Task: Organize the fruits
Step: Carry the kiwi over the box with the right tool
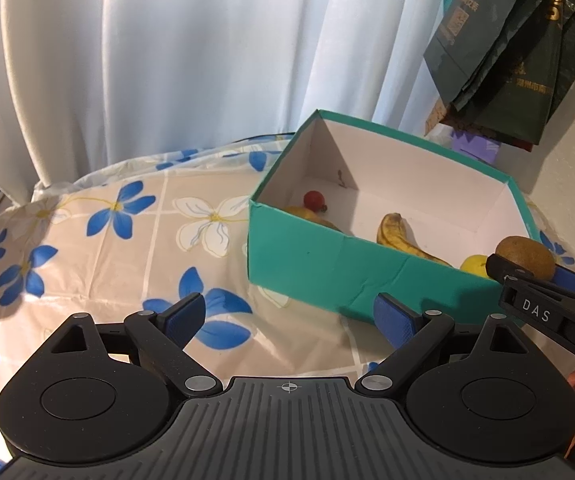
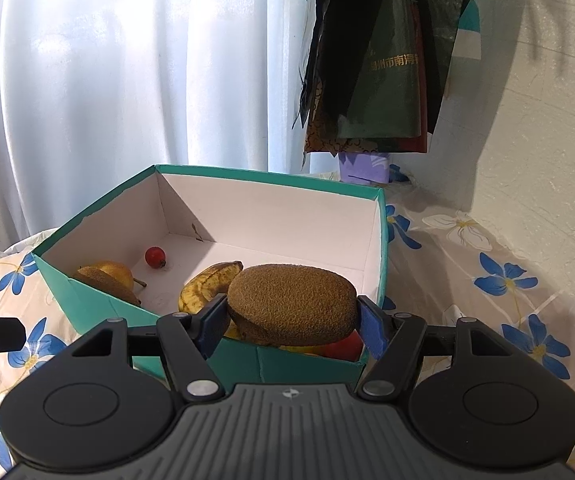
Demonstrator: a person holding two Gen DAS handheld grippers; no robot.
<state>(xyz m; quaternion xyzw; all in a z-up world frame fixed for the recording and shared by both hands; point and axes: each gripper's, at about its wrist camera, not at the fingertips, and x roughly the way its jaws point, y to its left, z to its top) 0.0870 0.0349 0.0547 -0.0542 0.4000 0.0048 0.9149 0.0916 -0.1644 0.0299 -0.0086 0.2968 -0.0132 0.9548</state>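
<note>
Kiwi [image 2: 292, 302] is sitting pinched between the blue pads of the right gripper [image 2: 292, 320], hanging over the near rim of the teal cardboard box [image 2: 99, 304] at about 6 o'clock of the box opening. Left gripper [image 1: 289, 318] is standing spread wide with nothing between its fingers, hovering over the flowered tablecloth [image 1: 99, 216] just outside the box's near wall. Sorting is looking well along: inside the box, a small red fruit [image 2: 155, 257] is lying toward 10 o'clock, a pear [image 2: 115, 273] with another brown fruit against it at 9 o'clock, a spotted banana [image 2: 203, 286] near centre, and yellow and red fruit are peeking out under the kiwi at 5 o'clock. No loose fruit is showing on the cloth, so the kiwi may be the last piece, still to be released. Writing: "DAS" is reading white on the right gripper's body in the left wrist view; gold Chinese characters are showing on the dark green bags [image 2: 383, 60] hanging at 1 o'clock, only partly legible.
</note>
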